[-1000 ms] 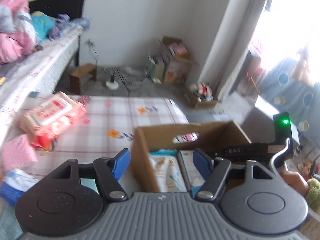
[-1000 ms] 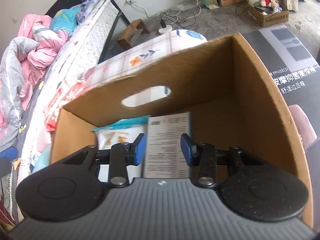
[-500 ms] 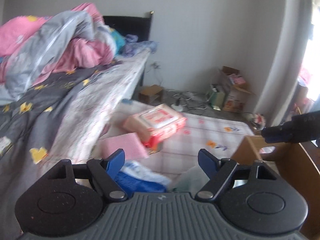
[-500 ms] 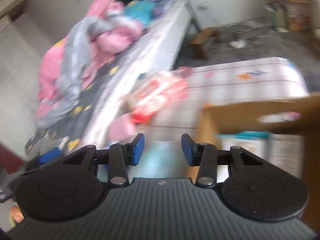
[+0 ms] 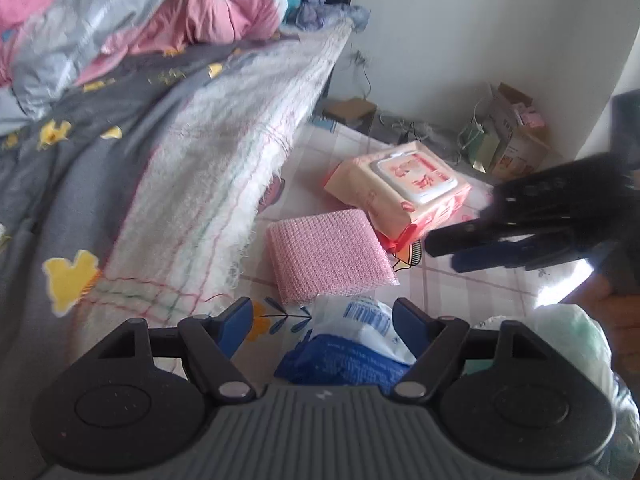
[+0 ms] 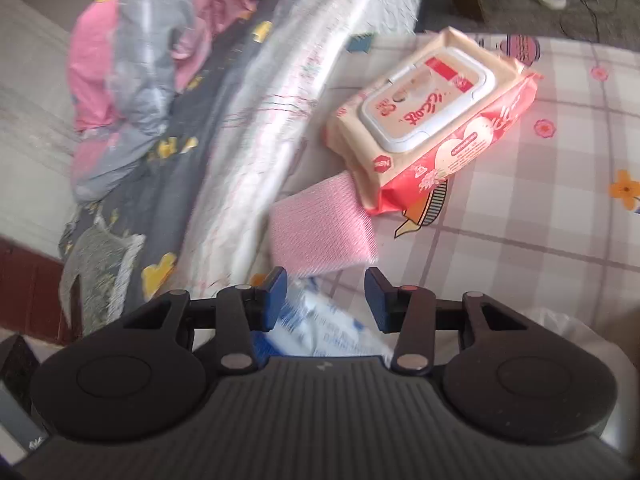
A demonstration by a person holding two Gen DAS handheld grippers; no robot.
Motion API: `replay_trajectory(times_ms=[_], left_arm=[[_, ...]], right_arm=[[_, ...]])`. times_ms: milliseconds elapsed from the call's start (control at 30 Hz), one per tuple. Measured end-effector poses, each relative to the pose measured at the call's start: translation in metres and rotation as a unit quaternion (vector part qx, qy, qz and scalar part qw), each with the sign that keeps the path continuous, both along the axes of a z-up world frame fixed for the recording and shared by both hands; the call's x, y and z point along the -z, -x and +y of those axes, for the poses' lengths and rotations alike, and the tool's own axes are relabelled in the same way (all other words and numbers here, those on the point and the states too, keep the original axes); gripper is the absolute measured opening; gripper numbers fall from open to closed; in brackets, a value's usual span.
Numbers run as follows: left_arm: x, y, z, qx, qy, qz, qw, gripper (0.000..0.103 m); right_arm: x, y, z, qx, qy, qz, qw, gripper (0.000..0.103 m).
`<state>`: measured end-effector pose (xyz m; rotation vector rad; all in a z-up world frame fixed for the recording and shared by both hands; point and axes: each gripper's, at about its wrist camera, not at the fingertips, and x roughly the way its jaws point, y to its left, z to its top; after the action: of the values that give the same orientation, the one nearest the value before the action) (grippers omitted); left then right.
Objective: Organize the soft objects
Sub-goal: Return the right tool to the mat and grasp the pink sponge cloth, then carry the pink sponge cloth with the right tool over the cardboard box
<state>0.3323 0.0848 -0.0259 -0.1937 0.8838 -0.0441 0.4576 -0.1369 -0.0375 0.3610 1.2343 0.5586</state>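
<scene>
Both views swung from cardboard box to bedside | left gripper (image 5: 322,316): wide, closing, blue-white pack (image 5: 352,344) between jaws, ungripped | right gripper (image 6: 326,292): narrow, empty | wet-wipes pack (image 6: 432,116) at 1 o'clock.

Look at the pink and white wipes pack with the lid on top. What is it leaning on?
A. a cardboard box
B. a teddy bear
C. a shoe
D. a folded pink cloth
D: in both views one end of the wipes pack rests on the edge of the folded pink cloth lying on the checked sheet, so that end is lifted.
</scene>
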Motion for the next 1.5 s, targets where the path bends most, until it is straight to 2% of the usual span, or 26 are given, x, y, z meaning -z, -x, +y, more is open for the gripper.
replay_trajectory(times_ms=[133, 267, 400, 467, 600, 700, 800, 1100, 1300, 1500], left_arm=[[0.023, -0.032, 0.003, -0.007, 0.011, 0.037, 0.9992, 0.078], [0.042, -0.055, 0.008, -0.024, 0.028, 0.069, 0.997, 0.08], [0.052, -0.069, 0.01, -0.03, 0.026, 0.09, 0.9951, 0.08], [0.051, -0.071, 0.008, -0.028, 0.024, 0.085, 0.9957, 0.08], [0.048, -0.075, 0.006, -0.026, 0.044, 0.085, 0.995, 0.072], [0.038, -0.068, 0.003, -0.026, 0.035, 0.068, 0.9967, 0.071], [0.022, -0.058, 0.004, -0.023, 0.026, 0.051, 0.9981, 0.065], [-0.05, -0.008, -0.009, 0.003, 0.021, -0.025, 0.9995, 0.057], [-0.092, 0.037, -0.055, 0.052, 0.025, -0.071, 0.9958, 0.054], [-0.11, 0.072, -0.139, 0.138, 0.036, -0.095, 0.9853, 0.055]], right_arm=[[0.038, -0.034, 0.014, 0.021, 0.001, 0.037, 0.999, 0.042], [0.062, -0.052, 0.025, 0.035, -0.002, 0.056, 0.998, 0.043], [0.071, -0.057, 0.03, 0.036, -0.018, 0.063, 0.997, 0.047], [0.071, -0.057, 0.033, 0.028, -0.016, 0.059, 0.998, 0.047], [0.075, -0.055, 0.038, 0.014, -0.032, 0.074, 0.997, 0.045], [0.065, -0.047, 0.041, 0.001, -0.03, 0.054, 0.998, 0.044], [0.05, -0.04, 0.036, -0.003, -0.047, 0.046, 0.998, 0.041], [-0.013, 0.002, -0.006, -0.01, -0.105, 0.014, 0.994, 0.038], [-0.061, 0.055, -0.071, 0.01, -0.135, -0.031, 0.99, 0.038], [-0.088, 0.125, -0.178, 0.072, -0.138, -0.065, 0.986, 0.038]])
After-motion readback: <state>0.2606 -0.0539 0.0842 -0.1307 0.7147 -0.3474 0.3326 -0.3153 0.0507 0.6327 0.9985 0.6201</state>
